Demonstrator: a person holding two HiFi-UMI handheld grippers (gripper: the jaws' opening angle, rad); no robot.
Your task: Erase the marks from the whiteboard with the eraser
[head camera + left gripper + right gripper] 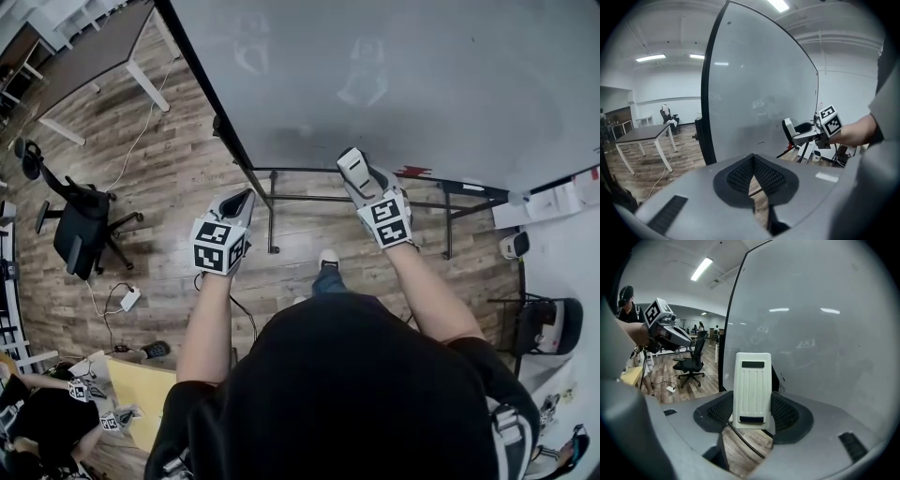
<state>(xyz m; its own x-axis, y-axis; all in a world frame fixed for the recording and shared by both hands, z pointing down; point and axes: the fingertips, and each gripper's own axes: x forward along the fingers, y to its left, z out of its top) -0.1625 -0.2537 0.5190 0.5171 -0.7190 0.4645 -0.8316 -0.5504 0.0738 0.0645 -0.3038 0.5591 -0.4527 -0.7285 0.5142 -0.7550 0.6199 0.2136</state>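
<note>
The right gripper (pixel 351 165) has its jaws clamped on the white eraser (pixel 751 387), held close to the whiteboard (pixel 403 75); whether they touch is unclear. The left gripper (pixel 241 200) has its jaws closed together, empty. Any marks are too faint to make out, and the board runs out of frame.

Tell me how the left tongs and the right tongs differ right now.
The right tongs are clamped on a white eraser, while the left tongs are shut on nothing. The right tongs face the whiteboard squarely, so it fills their view. The left tongs are further over, facing its left edge. Both point toward the board.
</note>
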